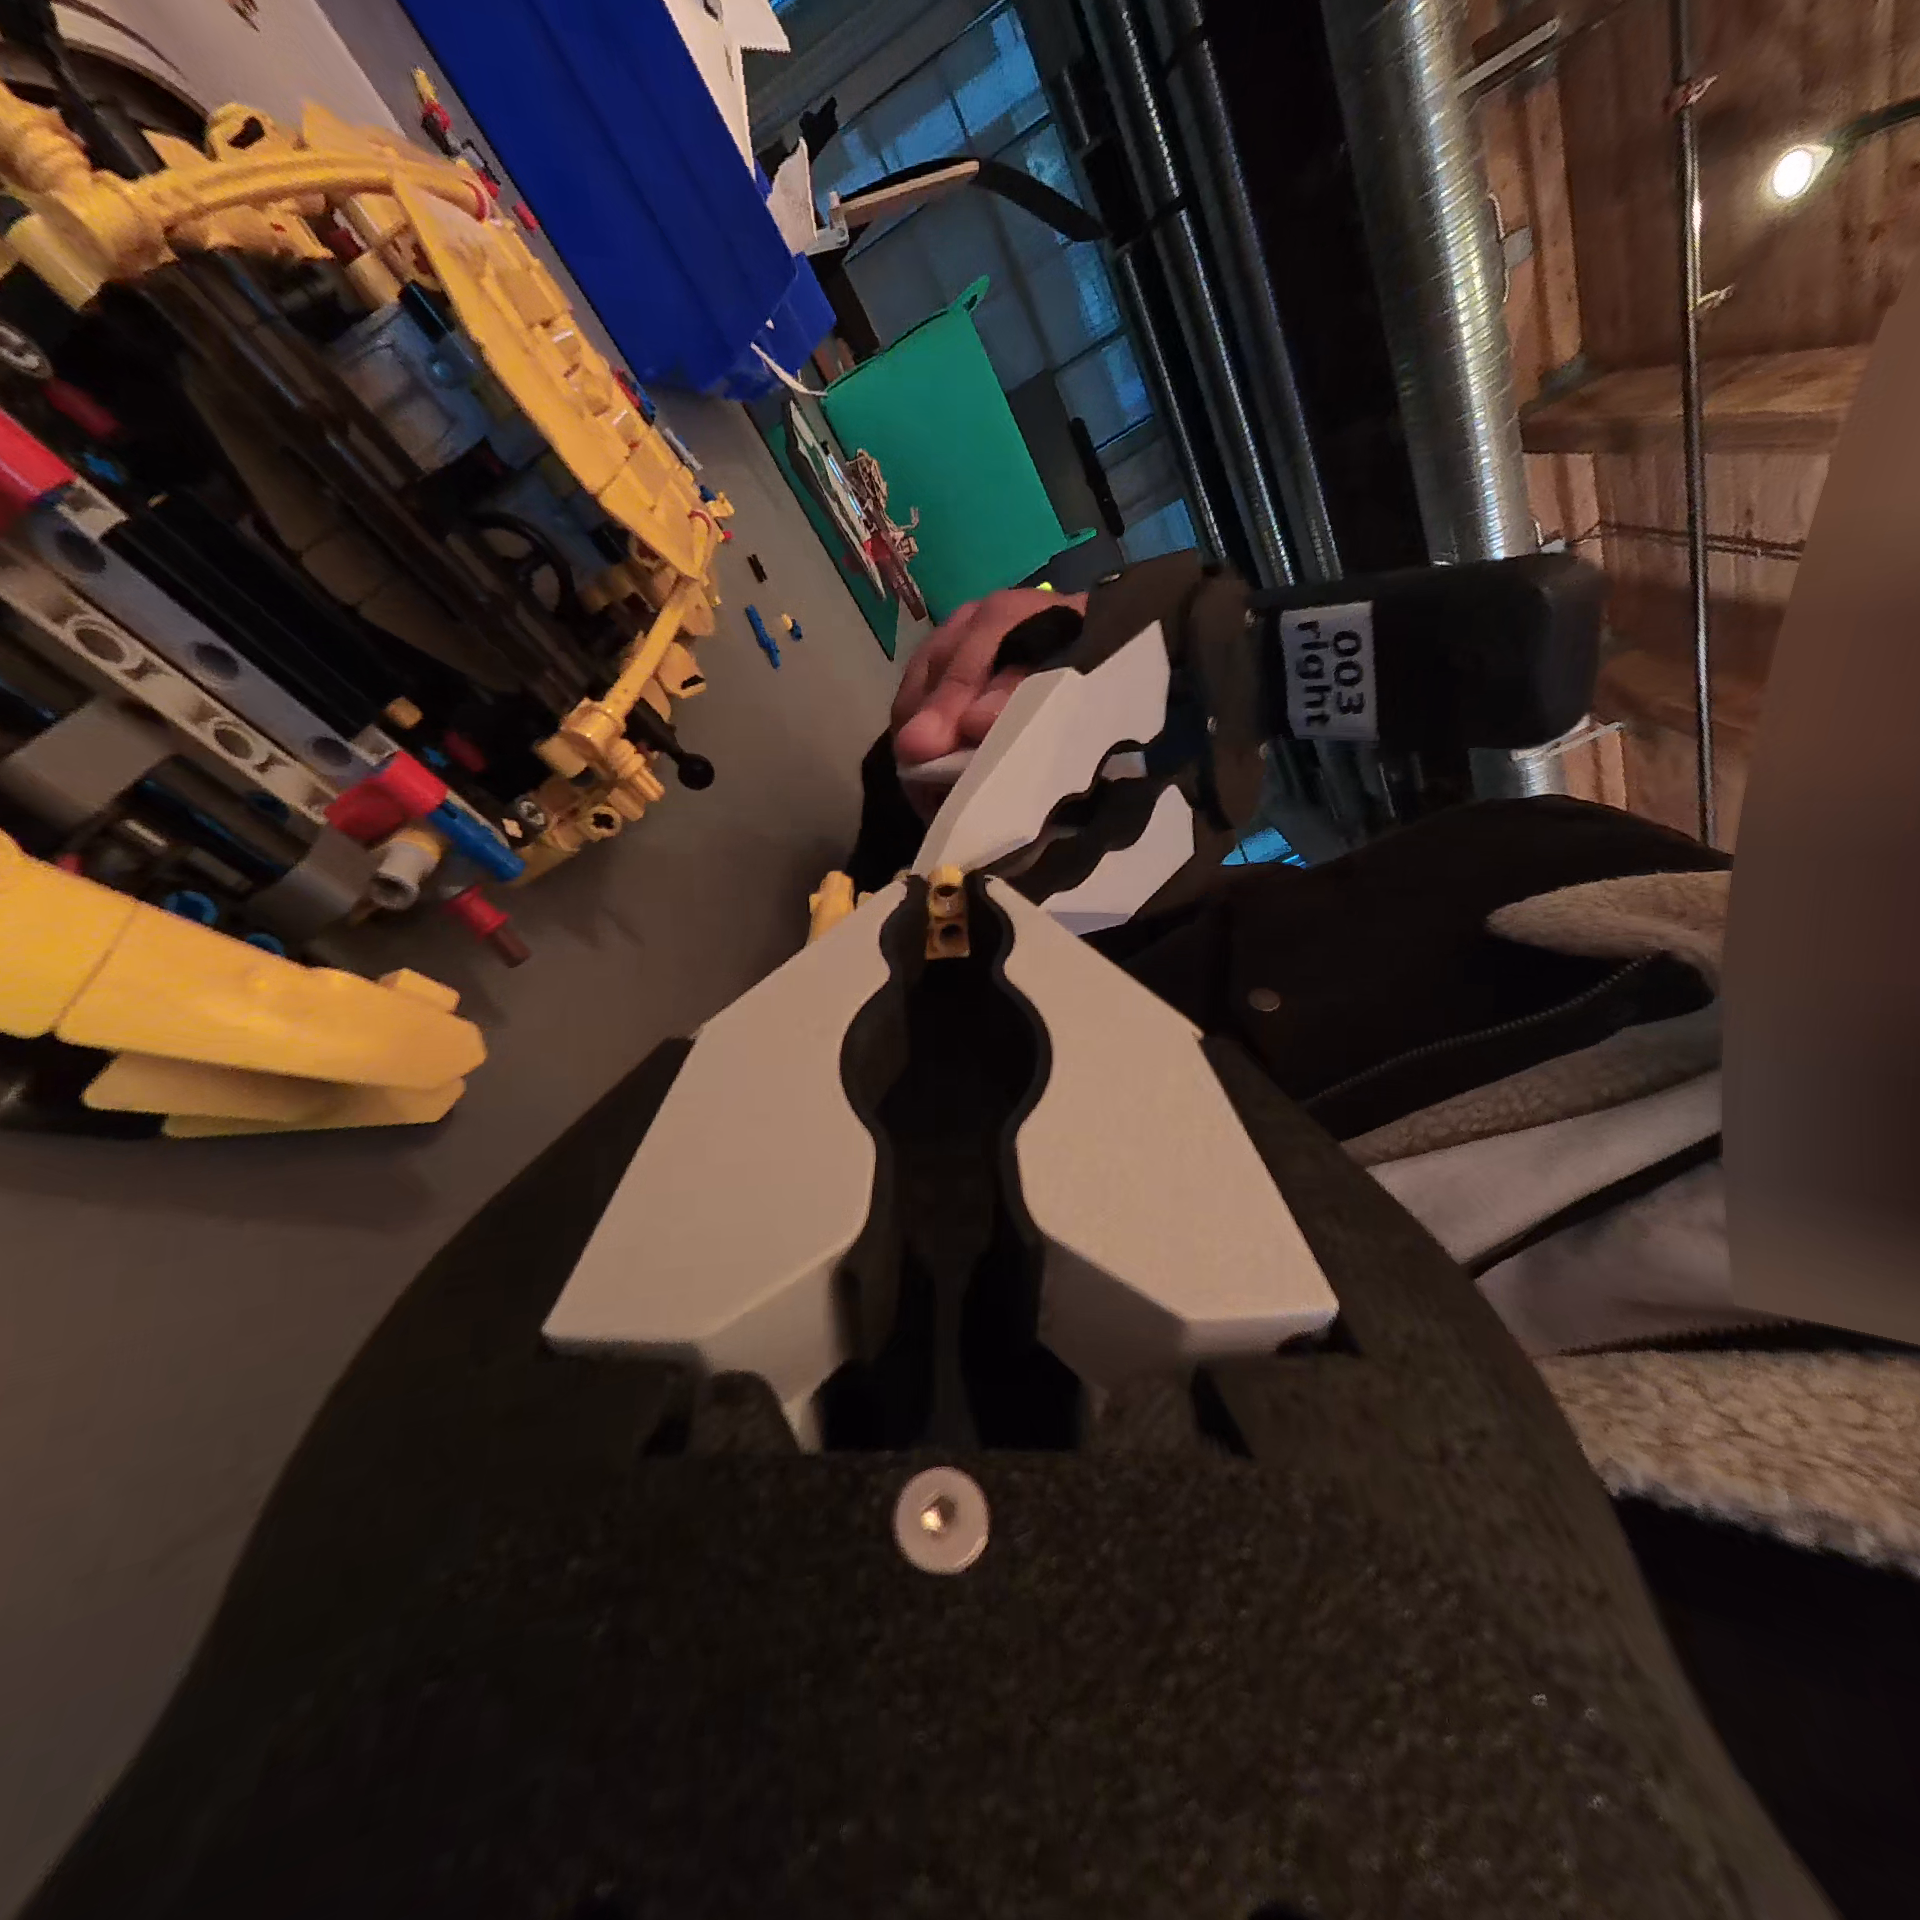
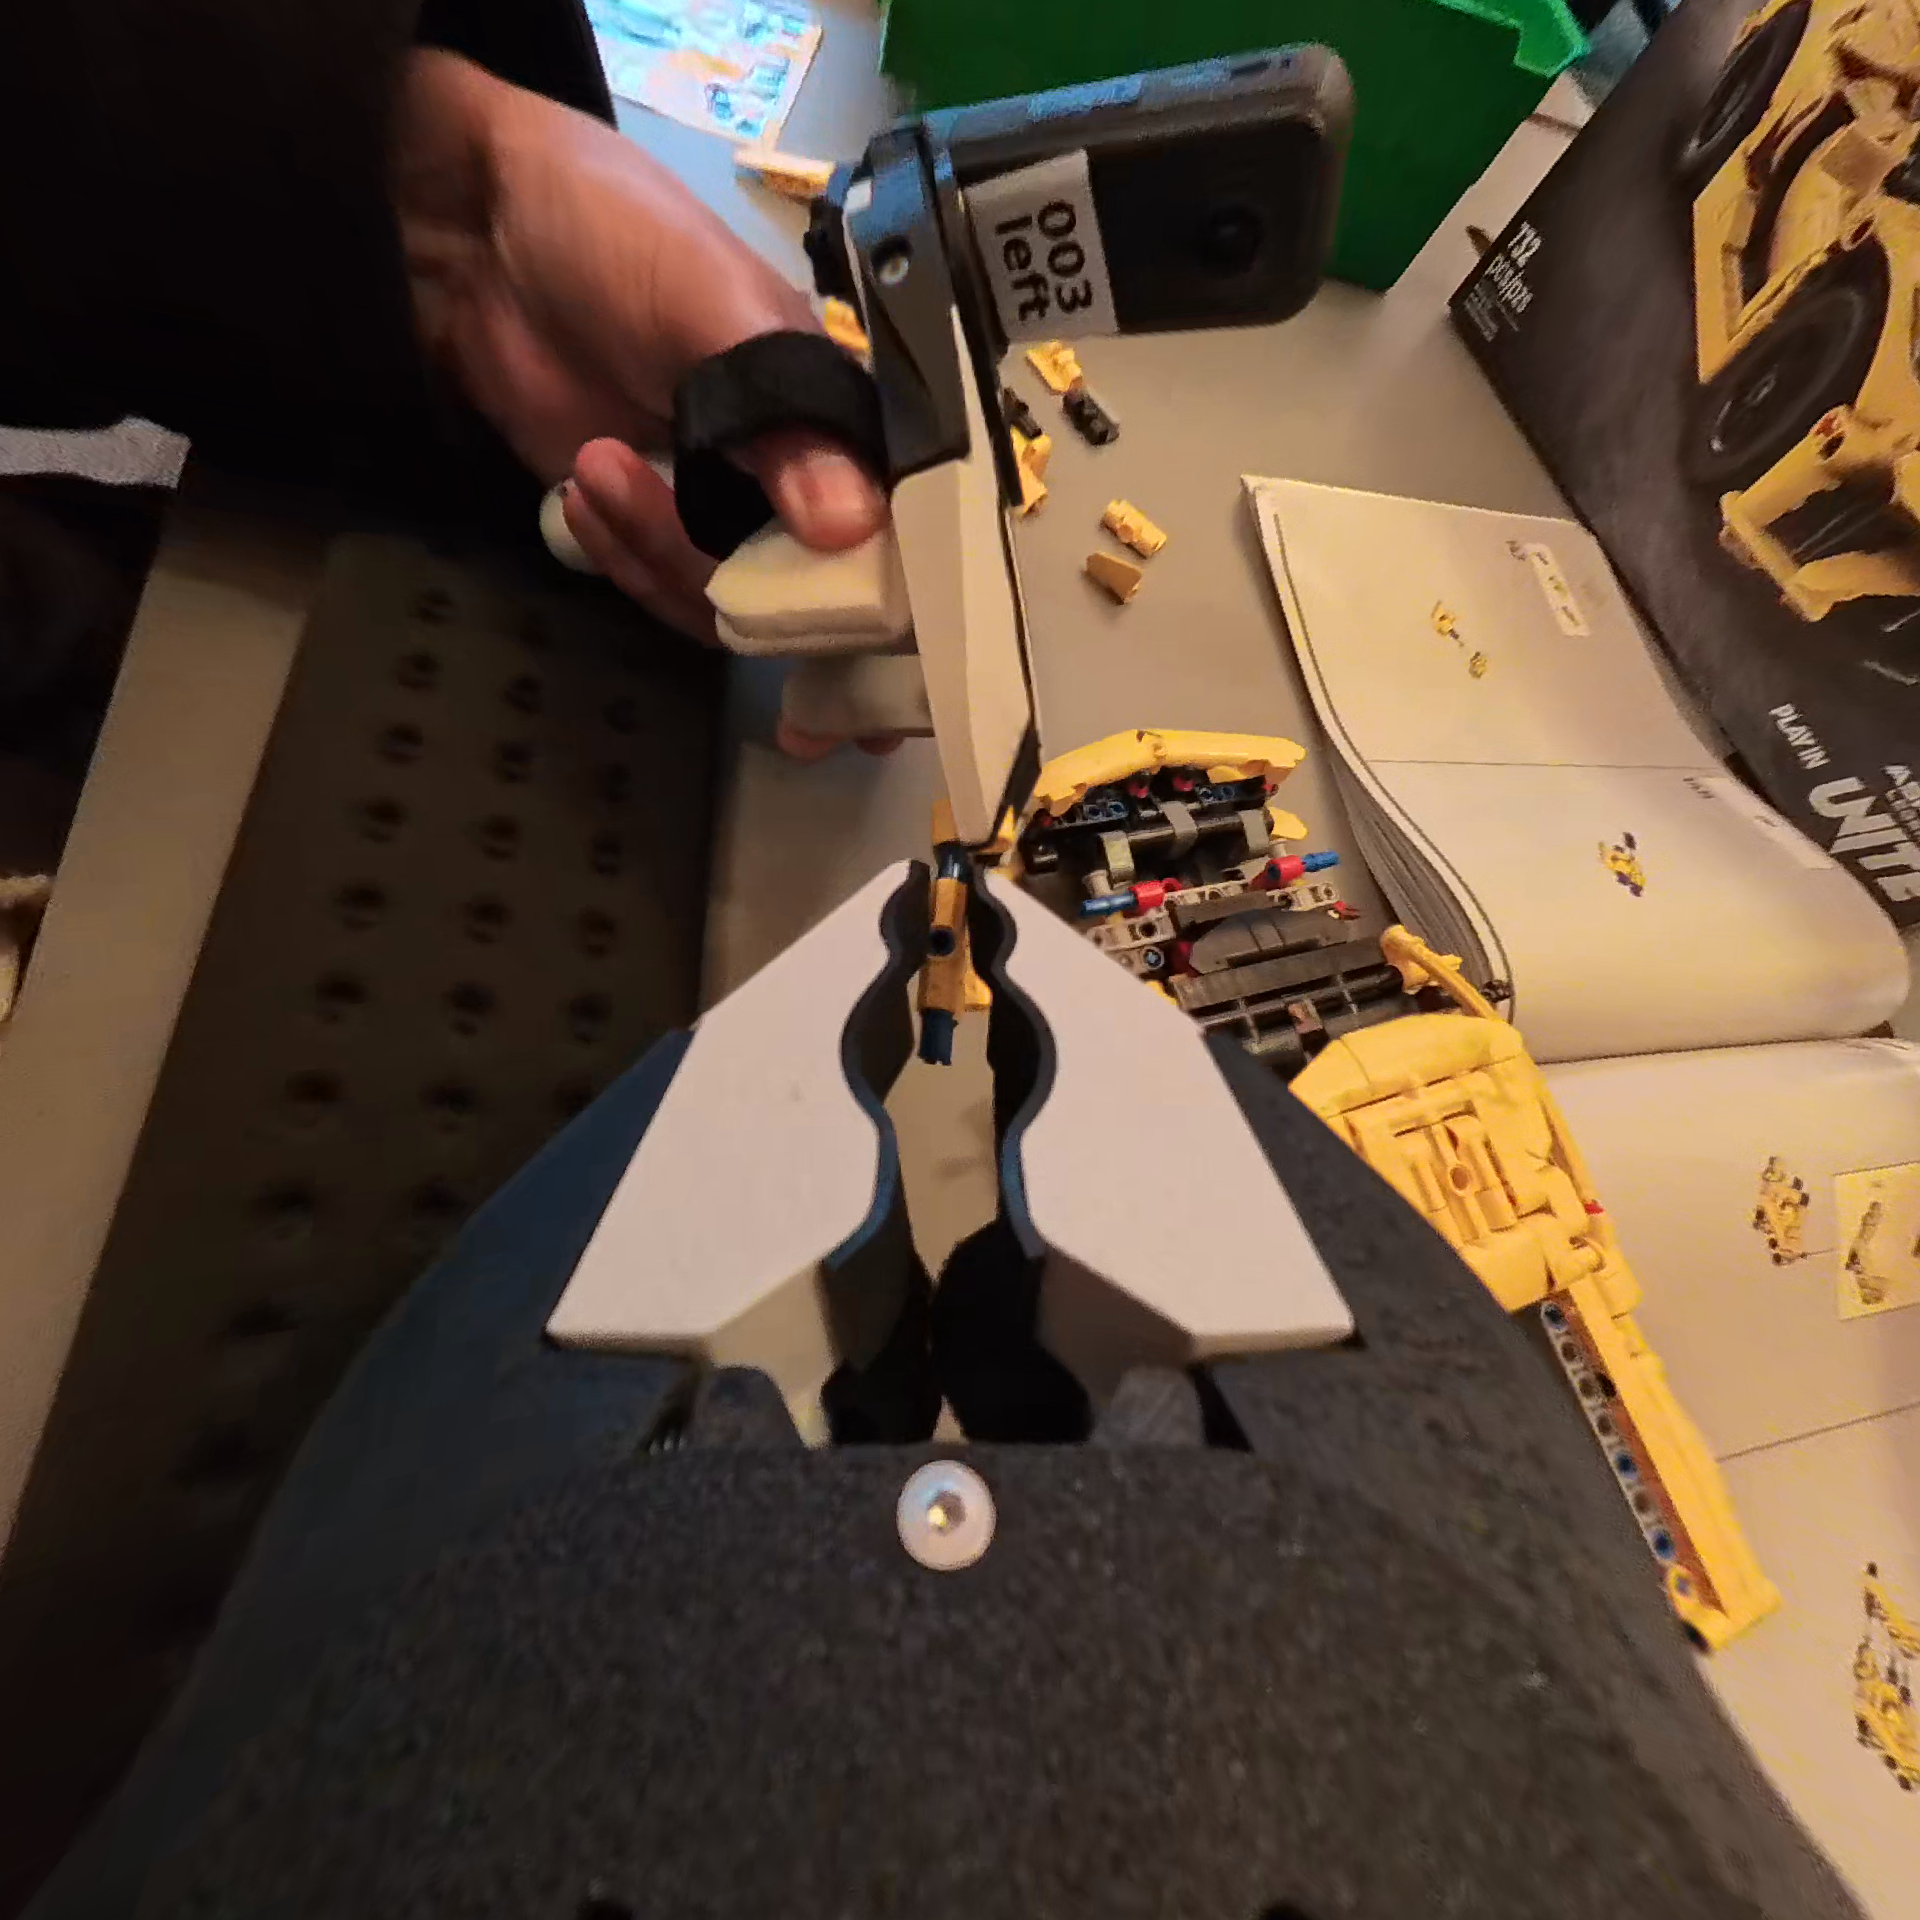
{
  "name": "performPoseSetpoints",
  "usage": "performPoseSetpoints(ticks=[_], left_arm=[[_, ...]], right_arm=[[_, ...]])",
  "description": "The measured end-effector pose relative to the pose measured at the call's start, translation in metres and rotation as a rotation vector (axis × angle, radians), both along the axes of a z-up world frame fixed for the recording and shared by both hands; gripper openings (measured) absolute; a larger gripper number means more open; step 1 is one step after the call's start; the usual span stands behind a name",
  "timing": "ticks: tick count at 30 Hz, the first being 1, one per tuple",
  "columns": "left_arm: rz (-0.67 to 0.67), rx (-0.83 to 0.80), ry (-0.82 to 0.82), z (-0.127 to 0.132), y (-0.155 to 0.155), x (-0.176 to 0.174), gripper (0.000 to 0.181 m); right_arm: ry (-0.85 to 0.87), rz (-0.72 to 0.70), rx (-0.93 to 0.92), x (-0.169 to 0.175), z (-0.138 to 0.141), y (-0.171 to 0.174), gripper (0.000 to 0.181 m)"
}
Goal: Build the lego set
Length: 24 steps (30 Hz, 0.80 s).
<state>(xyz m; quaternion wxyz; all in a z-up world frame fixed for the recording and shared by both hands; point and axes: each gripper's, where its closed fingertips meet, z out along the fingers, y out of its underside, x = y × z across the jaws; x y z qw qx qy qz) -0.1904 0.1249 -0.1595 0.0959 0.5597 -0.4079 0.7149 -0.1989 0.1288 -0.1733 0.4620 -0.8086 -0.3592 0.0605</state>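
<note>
My left gripper (image 1: 945,885) is shut on a small yellow lego piece (image 1: 945,920) with holes, held above the grey table. My right gripper (image 2: 948,883) is shut on a yellow piece with a blue pin (image 2: 943,961). The two grippers meet tip to tip: the right one (image 1: 1039,748) reaches in from above in the left wrist view, and the left one (image 2: 977,727) comes down onto the piece in the right wrist view. I cannot tell whether the two pieces are joined. The part-built yellow lego car (image 1: 343,540) (image 2: 1195,883) lies on the table just beyond.
An open instruction booklet (image 2: 1507,727) and the set's box (image 2: 1714,416) lie right of the car. Loose yellow pieces (image 2: 1127,540) are scattered behind. A dark perforated mat (image 2: 416,935) is at the left. Blue bins (image 1: 623,187) and a green bin (image 1: 935,447) stand farther back. Both grippers' tips are close together, under 4 cm apart.
</note>
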Motion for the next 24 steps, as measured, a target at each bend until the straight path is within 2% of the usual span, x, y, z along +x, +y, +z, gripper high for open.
performPoseSetpoints(ticks=[3, 7, 9, 19, 24], left_arm=[[-0.005, -0.047, -0.009, 0.004, 0.001, 0.0, 0.007], [-0.061, -0.238, -0.064, 0.023, -0.002, -0.005, 0.007], [-0.063, -0.29, -0.061, 0.025, -0.002, -0.004, 0.007], [-0.048, -0.349, -0.064, 0.027, 0.005, -0.004, 0.007], [-0.03, -0.393, -0.064, 0.027, 0.013, -0.004, 0.007]], right_arm=[[0.014, 0.006, 0.01, 0.0, 0.004, 0.001, 0.006], [0.126, 0.073, 0.066, -0.007, 0.026, -0.002, 0.005], [0.145, 0.078, 0.064, -0.006, 0.029, -0.002, 0.005], [0.134, 0.051, 0.048, -0.006, 0.033, 0.004, 0.007], [0.137, 0.032, 0.038, -0.002, 0.03, 0.005, 0.021]])
